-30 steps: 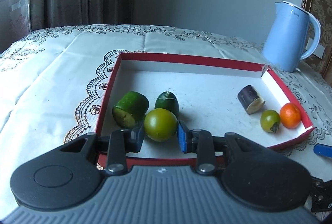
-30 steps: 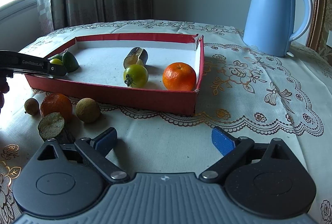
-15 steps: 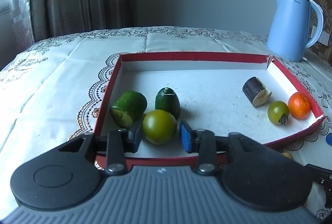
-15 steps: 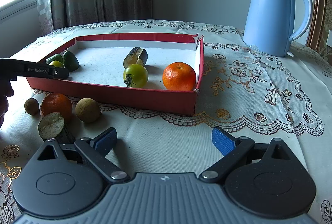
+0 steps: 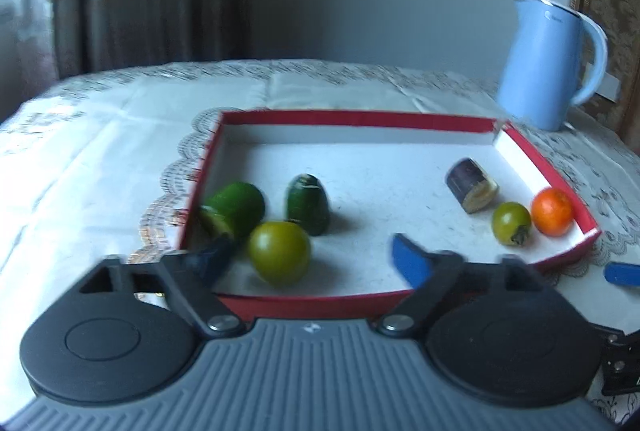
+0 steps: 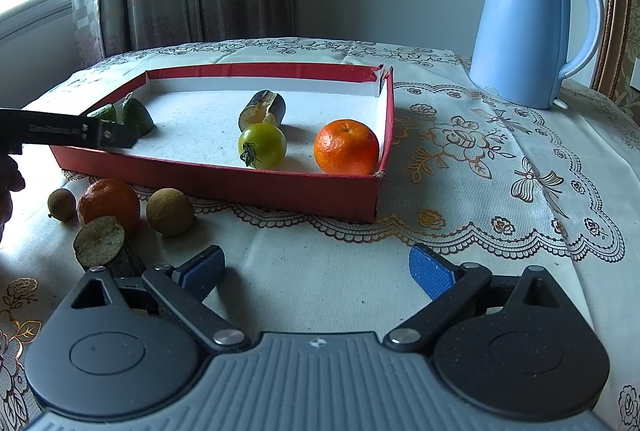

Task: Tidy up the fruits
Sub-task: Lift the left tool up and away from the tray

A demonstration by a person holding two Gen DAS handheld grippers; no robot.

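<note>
Two grippers are showing, one in each of the person's hands. The left gripper [image 5: 310, 257] is pointing down and forward over the near edge of the red tray [image 5: 304, 301]. Its jaws are opening wide, and its blue pads are not touching anything. A green tomato [image 5: 279, 258] is sitting on the tray floor between the jaws, closer to the left pad, with a gap on each side. Just behind it, a cut piece of cucumber [image 5: 234, 209] is lying on its side, and a dark green cucumber end [image 5: 307, 204] is standing next to that. At the far right corner of the tray, a piece of eggplant [image 5: 472, 190], a small green tomato [image 5: 512, 223] and an orange [image 5: 553, 211] are sitting close together.

The right gripper [image 6: 316, 273] is hanging over the white tablecloth [image 6: 480, 167], in front of the tray, tilted down. Its jaws are standing wide apart with nothing between them. To its left, on the cloth outside the tray, a second orange [image 6: 108, 200], two small brown round fruits [image 6: 170, 211] and another cut cucumber piece [image 6: 100, 241] are lying in a little bunch. A bit of the person's hand [image 6: 8, 187] is showing at the left edge of the right wrist view, behind the left gripper's black finger. A blue kettle [image 6: 528, 27] is standing well behind the tray on the right.
</note>
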